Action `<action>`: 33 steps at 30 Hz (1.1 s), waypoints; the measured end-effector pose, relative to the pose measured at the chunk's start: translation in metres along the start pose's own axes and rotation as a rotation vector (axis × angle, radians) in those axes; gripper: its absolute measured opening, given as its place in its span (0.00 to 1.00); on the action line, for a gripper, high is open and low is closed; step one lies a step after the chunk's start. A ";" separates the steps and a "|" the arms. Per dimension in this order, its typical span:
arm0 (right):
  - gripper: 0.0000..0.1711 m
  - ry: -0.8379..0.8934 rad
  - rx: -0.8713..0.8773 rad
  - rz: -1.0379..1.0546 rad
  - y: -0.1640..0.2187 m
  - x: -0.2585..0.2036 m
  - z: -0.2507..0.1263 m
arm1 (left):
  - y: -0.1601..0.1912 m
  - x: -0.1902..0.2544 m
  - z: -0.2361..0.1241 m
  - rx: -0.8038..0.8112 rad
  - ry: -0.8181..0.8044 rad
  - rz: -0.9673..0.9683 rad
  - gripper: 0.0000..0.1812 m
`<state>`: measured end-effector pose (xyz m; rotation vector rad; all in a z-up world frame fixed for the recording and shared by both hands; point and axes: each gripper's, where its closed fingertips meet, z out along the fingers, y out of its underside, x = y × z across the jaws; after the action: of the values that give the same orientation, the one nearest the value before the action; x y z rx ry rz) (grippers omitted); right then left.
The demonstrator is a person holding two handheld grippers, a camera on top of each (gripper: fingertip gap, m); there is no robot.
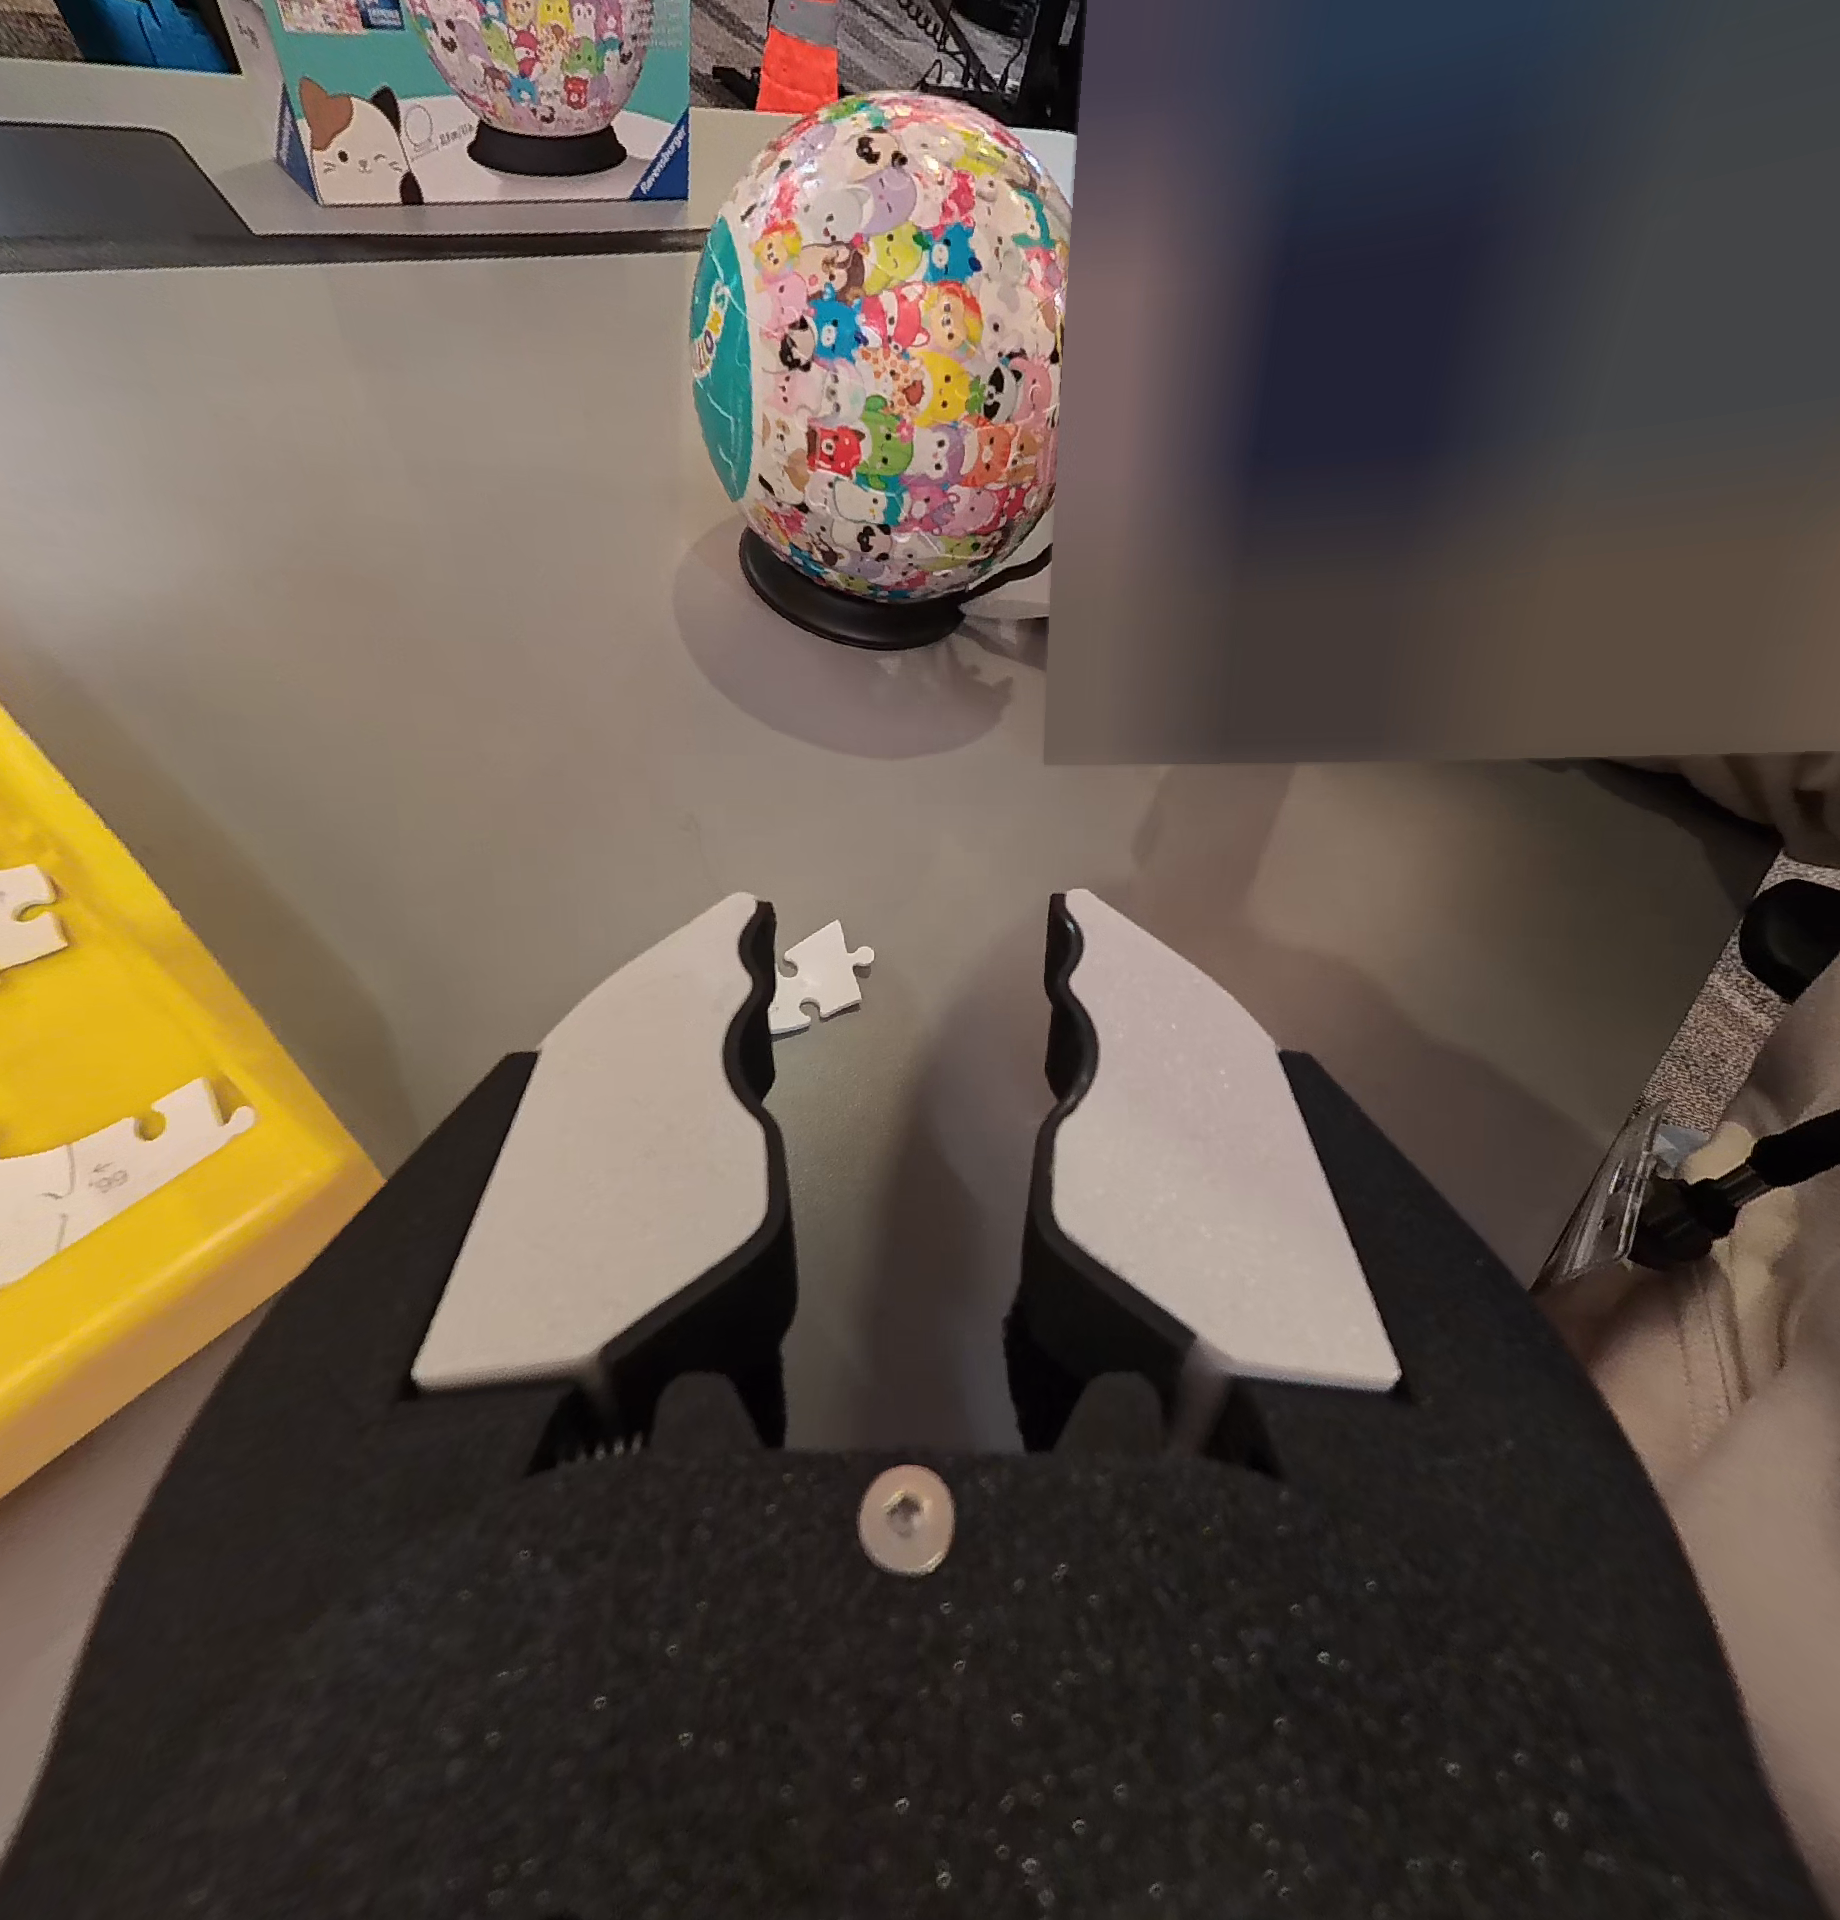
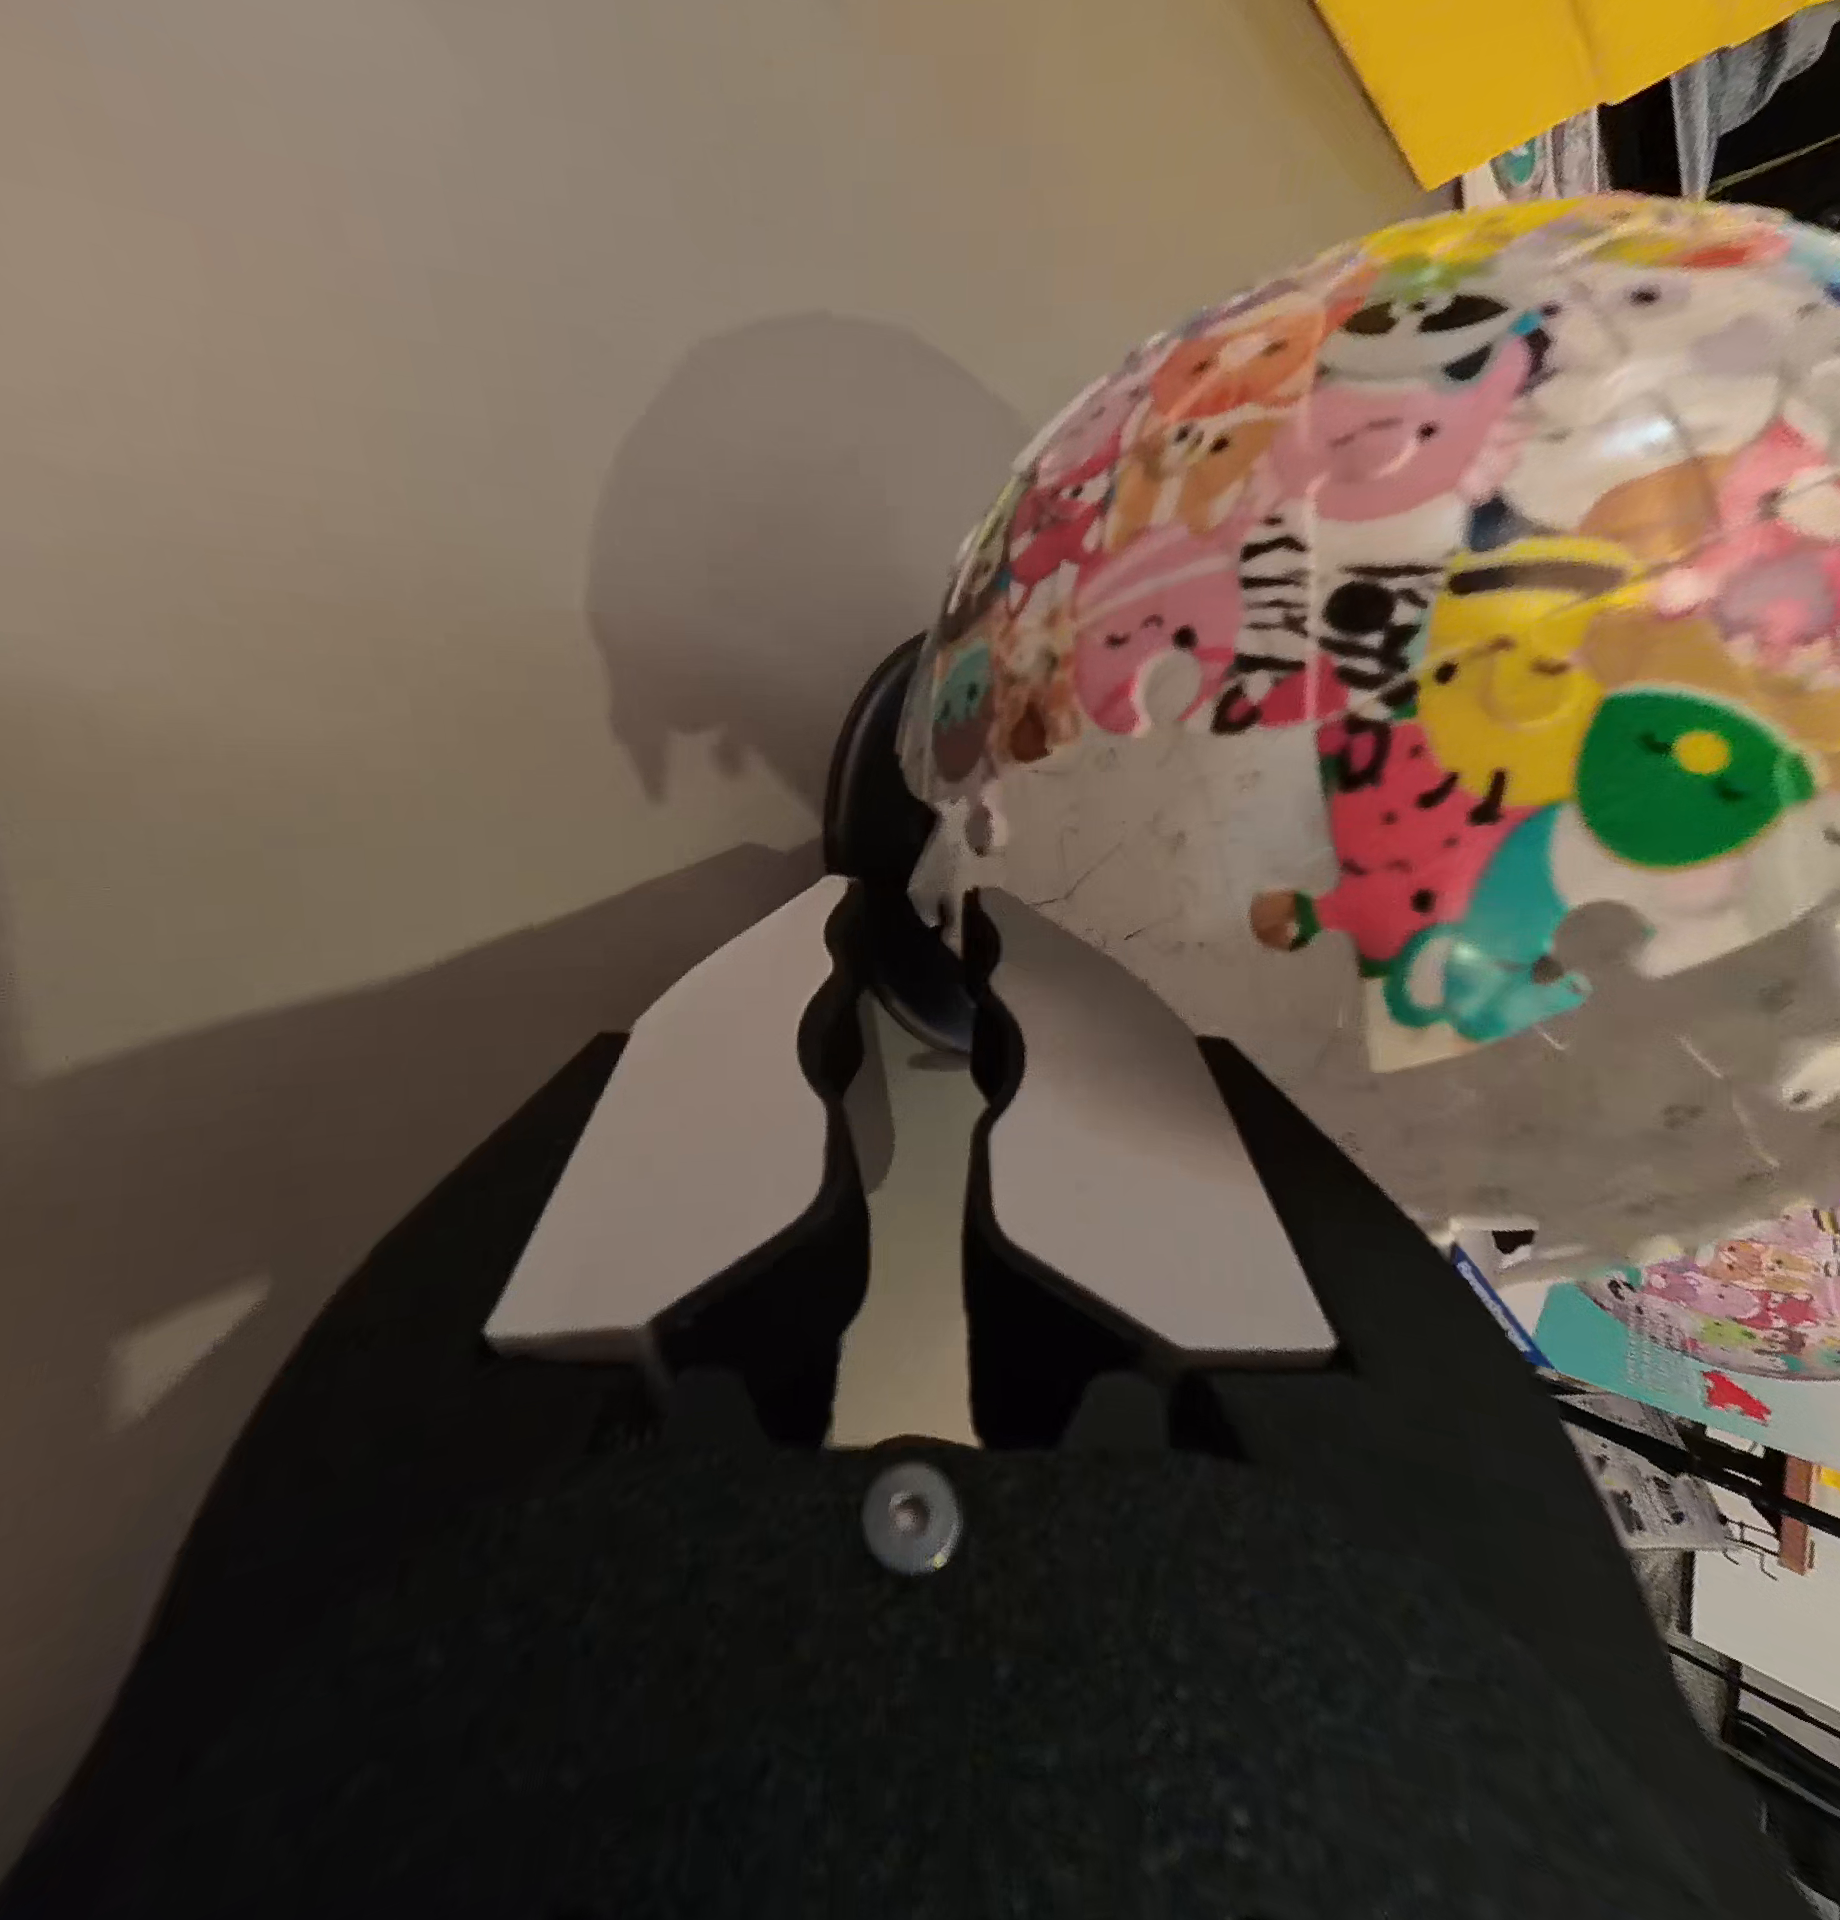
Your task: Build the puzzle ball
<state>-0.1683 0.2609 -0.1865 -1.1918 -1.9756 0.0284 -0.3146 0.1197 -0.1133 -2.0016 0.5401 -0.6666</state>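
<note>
Ball [image 1: 885,374] sat nearly complete on its black stand [image 1: 854,613] on the table [image 1: 376,582], a gap showing low on its side. Right gripper [image 2: 911,925] pinched the stand's rim. Left gripper [image 1: 908,961] hovered, spread wide, over a loose piece [image 1: 817,982]; picking it up looked next, needing a careful, flat pinch.

Items bearing writing, wording withheld:
- puzzle box [image 1: 480,104], far edge of the table: is carrying a brand strip along its blue lower edge and small print beside the pictured ball
- puzzle ball [image 1: 895,364]: is showing pale lettering on its teal patch, left side
- white puzzle pieces [image 1: 2,914] in the yellow tray [image 1: 168,1299]: are lying backs up, each bearing a small number mark
- clear badge holder [image 1: 1612,1195] on a black lanyard: its card is sitting too oblique to read
- right wrist view: everything is blurring past legibility
</note>
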 end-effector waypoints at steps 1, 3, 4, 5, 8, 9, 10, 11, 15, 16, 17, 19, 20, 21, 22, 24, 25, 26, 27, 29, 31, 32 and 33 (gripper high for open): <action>0.08 0.004 -0.004 -0.008 0.001 -0.001 0.000 | 0.000 0.000 0.000 0.000 -0.001 0.001 0.27; 0.06 0.027 -0.009 -0.031 0.001 0.000 0.000 | 0.000 0.000 0.000 0.001 -0.002 0.001 0.27; 0.04 0.039 -0.012 -0.038 0.000 0.001 -0.001 | 0.000 0.000 0.000 0.000 -0.001 0.000 0.27; 0.02 0.051 -0.014 -0.047 0.000 0.002 -0.003 | 0.000 0.000 0.000 0.000 -0.001 -0.001 0.27; 0.02 0.070 -0.039 -0.068 0.001 0.003 -0.007 | 0.000 0.000 0.000 0.000 -0.003 0.001 0.27; 0.01 0.081 -0.049 -0.079 0.001 0.005 -0.009 | 0.000 -0.001 0.000 0.001 -0.002 0.000 0.27; 0.01 0.081 -0.057 -0.088 0.002 0.005 -0.010 | 0.000 0.000 0.000 0.001 0.000 -0.002 0.27; 0.01 0.078 -0.065 -0.093 0.002 0.005 -0.010 | 0.000 0.000 0.000 0.000 0.001 -0.003 0.27; 0.01 0.076 -0.110 -0.149 0.005 0.007 -0.011 | 0.000 0.000 0.000 -0.002 0.000 0.001 0.27; 0.01 0.083 -0.130 -0.170 0.005 0.008 -0.011 | 0.000 0.000 0.000 -0.001 -0.001 0.001 0.27; 0.01 0.087 -0.143 -0.185 0.004 0.008 -0.012 | 0.000 0.000 0.000 0.001 -0.001 0.000 0.27; 0.01 0.092 -0.151 -0.207 0.002 0.007 -0.012 | 0.000 0.000 0.000 0.002 0.000 -0.003 0.27; 0.01 0.100 -0.166 -0.227 0.003 0.007 -0.012 | 0.000 0.000 0.000 0.003 0.000 -0.003 0.27; 0.01 0.097 -0.178 -0.244 0.004 0.006 -0.012 | 0.000 0.000 0.000 0.002 0.000 -0.002 0.27; 0.01 0.095 -0.187 -0.254 0.006 0.006 -0.011 | 0.000 0.000 0.000 0.002 0.000 -0.001 0.27; 0.01 0.087 -0.191 -0.265 0.006 0.006 -0.010 | -0.001 0.001 0.000 0.003 0.002 0.000 0.27; 0.01 0.082 -0.191 -0.265 0.006 0.006 -0.010 | -0.001 0.001 0.000 0.002 0.002 0.000 0.27; 0.01 0.078 -0.193 -0.266 0.006 0.006 -0.010 | 0.000 0.001 0.000 0.002 0.001 0.000 0.27; 0.01 0.072 -0.198 -0.269 0.006 0.006 -0.010 | -0.001 0.000 0.000 0.003 0.001 -0.001 0.27; 0.01 0.058 -0.204 -0.269 0.007 0.005 -0.010 | -0.001 0.000 0.000 0.003 0.002 -0.002 0.27; 0.01 0.039 -0.212 -0.253 0.007 0.005 -0.011 | -0.001 0.000 0.000 0.002 0.001 -0.001 0.27; 0.02 0.028 -0.211 -0.241 0.008 0.004 -0.010 | -0.001 0.000 0.000 0.002 0.001 -0.001 0.27; 0.02 0.019 -0.210 -0.230 0.008 0.004 -0.010 | -0.001 0.001 0.000 0.002 0.002 -0.001 0.27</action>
<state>-0.1572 0.2645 -0.1806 -1.0808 -2.1262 -0.3134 -0.3139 0.1197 -0.1128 -2.0001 0.5396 -0.6691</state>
